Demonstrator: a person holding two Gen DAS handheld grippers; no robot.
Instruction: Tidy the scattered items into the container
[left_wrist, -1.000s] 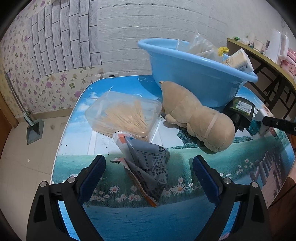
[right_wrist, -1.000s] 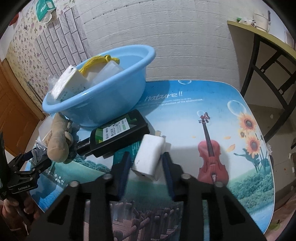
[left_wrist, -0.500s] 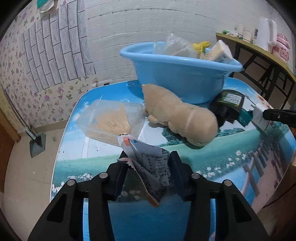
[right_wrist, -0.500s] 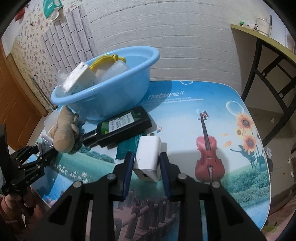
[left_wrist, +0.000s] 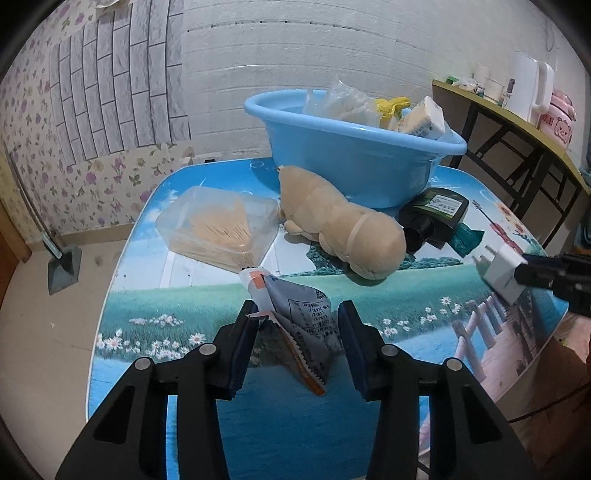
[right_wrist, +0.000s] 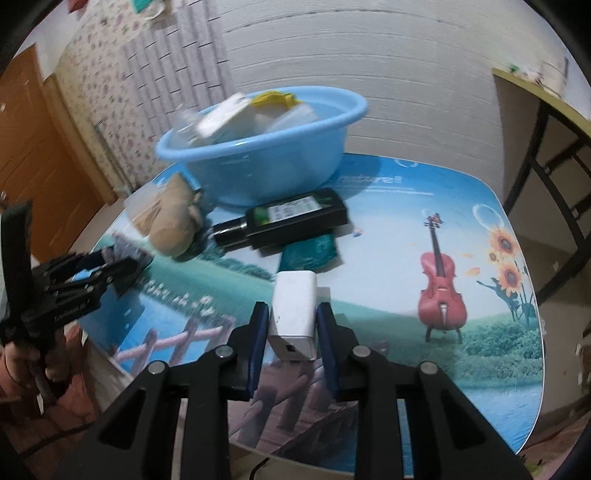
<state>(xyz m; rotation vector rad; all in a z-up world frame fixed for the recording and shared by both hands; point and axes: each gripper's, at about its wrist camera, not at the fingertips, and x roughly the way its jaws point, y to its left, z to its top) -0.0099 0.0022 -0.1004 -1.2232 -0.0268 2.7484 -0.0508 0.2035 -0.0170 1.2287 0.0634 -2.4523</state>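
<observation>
at six o'clock in the left wrist view, the left gripper is clamped on a crumpled grey snack packet. at twelve o'clock sits the blue basin. at six o'clock in the right wrist view, the right gripper is clamped on a white charger above the table.

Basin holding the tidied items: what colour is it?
Light blue basin, plain and unpatterned; it shows sharpest in the left wrist view.
</observation>
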